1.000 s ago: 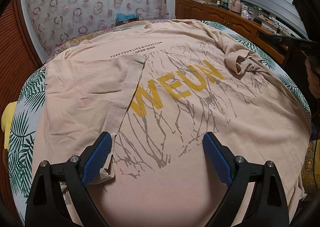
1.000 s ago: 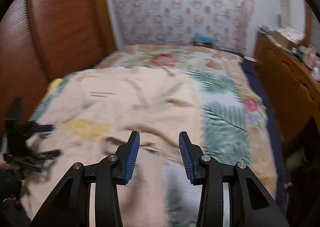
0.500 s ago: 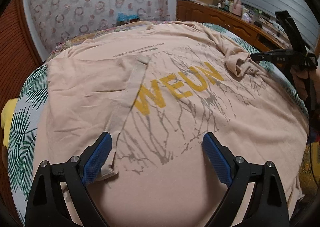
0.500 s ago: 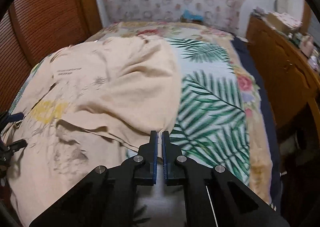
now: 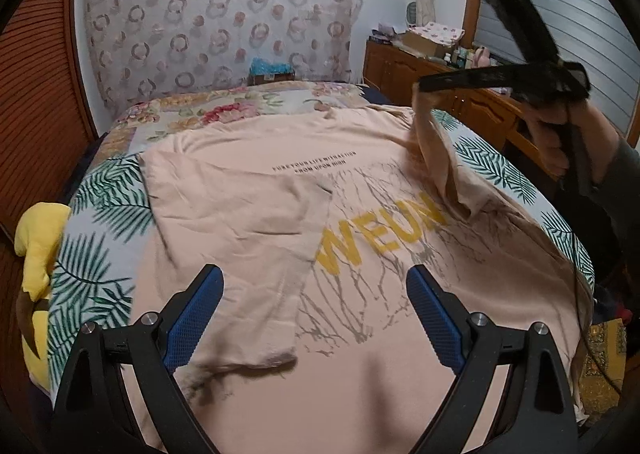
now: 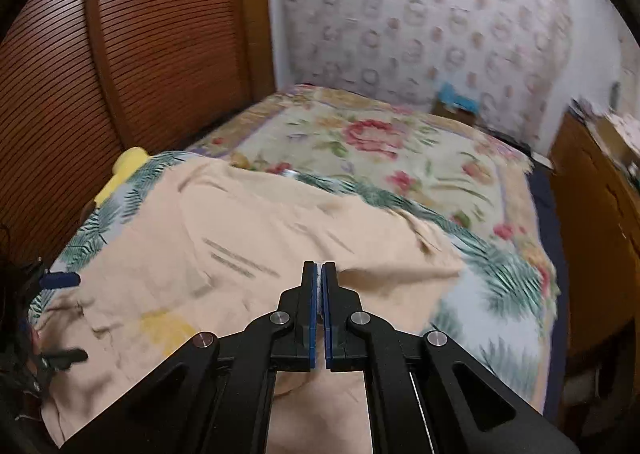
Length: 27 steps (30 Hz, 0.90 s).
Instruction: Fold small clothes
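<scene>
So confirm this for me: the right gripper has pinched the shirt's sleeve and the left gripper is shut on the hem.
Not quite. The left gripper is open, hovering above the shirt and holding nothing, as the left wrist view shows. The right gripper does have the sleeve pinched and lifted.

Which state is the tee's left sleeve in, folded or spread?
Folded: left sleeve lies flat over the tee's print.

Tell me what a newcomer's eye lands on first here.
A peach T-shirt with yellow WEUN lettering covers the leaf-print bedspread. At its right edge the right gripper is shut on the T-shirt's sleeve, lifting it. The left gripper hovers open over the near hem.
</scene>
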Available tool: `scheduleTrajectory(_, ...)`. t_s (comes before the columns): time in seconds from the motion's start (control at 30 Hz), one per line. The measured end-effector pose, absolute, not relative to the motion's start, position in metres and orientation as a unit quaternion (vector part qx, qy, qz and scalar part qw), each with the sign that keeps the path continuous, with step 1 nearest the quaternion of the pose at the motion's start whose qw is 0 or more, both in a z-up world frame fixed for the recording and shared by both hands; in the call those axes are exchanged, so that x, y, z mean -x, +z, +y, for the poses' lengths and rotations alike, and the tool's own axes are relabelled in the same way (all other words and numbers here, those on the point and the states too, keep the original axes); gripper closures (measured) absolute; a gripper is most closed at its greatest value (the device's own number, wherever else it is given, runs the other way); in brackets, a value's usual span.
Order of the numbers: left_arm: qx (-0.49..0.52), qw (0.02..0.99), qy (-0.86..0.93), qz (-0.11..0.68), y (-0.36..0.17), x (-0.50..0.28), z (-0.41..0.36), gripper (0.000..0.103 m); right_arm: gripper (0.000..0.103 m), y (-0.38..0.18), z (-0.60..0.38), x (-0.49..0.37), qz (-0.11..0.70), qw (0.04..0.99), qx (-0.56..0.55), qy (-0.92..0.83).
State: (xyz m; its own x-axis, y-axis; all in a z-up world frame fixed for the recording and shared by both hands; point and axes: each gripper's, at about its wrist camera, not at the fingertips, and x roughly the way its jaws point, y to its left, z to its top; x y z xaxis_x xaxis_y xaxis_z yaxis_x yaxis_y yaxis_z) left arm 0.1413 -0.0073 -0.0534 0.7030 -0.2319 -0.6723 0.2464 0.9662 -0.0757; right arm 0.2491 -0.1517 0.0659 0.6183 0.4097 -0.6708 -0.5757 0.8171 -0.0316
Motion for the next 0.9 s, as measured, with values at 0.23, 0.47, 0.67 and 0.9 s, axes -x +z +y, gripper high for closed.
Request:
scheduleTrajectory(0.23, -0.005, 0.921, -0.129, 0.368, -0.054, -0.153, 0.002, 0.010, 0.101, 0.041, -0.108, -0.290, 0.342, 0.875, 0.138, 0.313)
scheduleTrajectory(0.47, -0.002, 0.919, -0.122, 0.374, -0.054, -0.178, 0.019, 0.010, 0.053, 0.028, -0.145, -0.313, 0.349, 0.879, 0.106, 0.307)
scheduleTrajectory(0.67, 0.023, 0.917, -0.109, 0.383, -0.058, -0.211, 0.052, 0.010, 0.052, 0.001, -0.185, -0.331, 0.370, 0.888, 0.112, 0.250)
scheduleTrajectory(0.9, 0.046, 0.907, -0.076, 0.412, -0.068, -0.254, 0.089, 0.010, 0.050, -0.022, -0.194, -0.362, 0.398, 0.885, 0.099, 0.219)
